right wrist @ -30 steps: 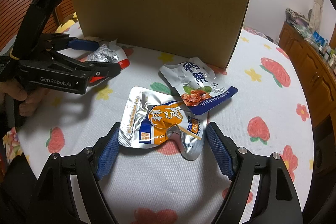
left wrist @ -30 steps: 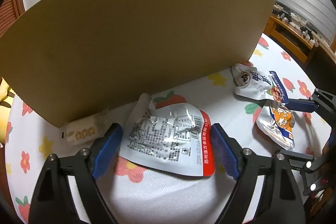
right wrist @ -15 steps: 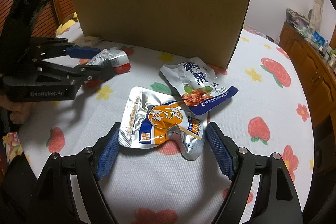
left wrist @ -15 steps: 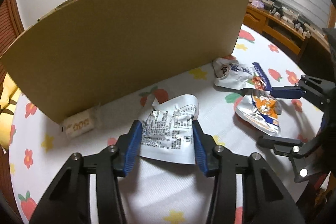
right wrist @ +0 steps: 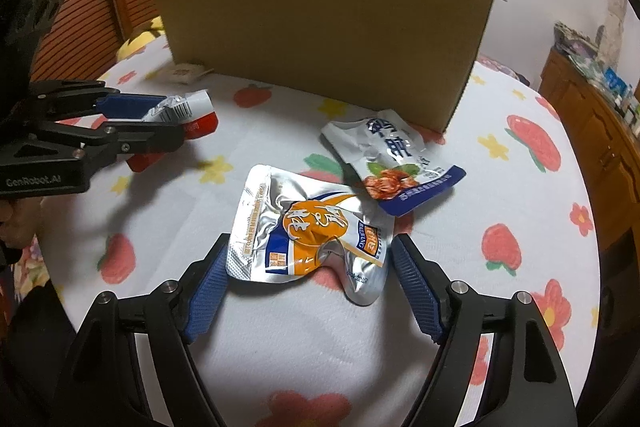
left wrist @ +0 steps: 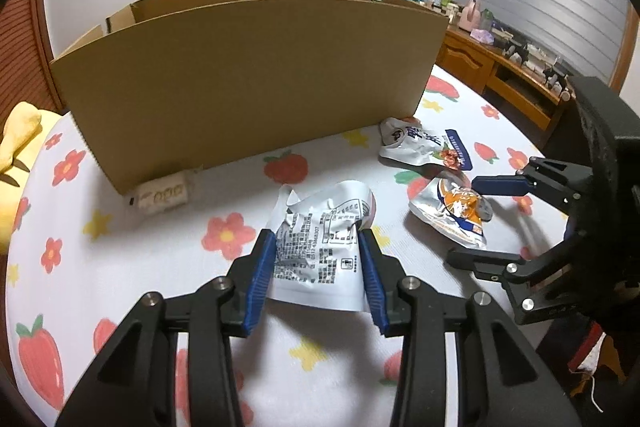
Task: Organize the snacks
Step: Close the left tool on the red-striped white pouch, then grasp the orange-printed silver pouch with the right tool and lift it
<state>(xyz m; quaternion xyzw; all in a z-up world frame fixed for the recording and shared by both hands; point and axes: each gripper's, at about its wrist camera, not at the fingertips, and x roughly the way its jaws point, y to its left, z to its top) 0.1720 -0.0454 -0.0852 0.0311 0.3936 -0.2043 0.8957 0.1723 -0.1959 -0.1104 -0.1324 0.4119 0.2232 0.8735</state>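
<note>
Our left claw has just been closing and now pinches the white snack packet by its side edges, so the crumpled pouch lifts clear of the flowered desk towards the open cardboard box behind it; our right claw stands wide, straddling the orange foil packet without pressing it, ready for the next pick; the blue packet lies beside the box
</note>
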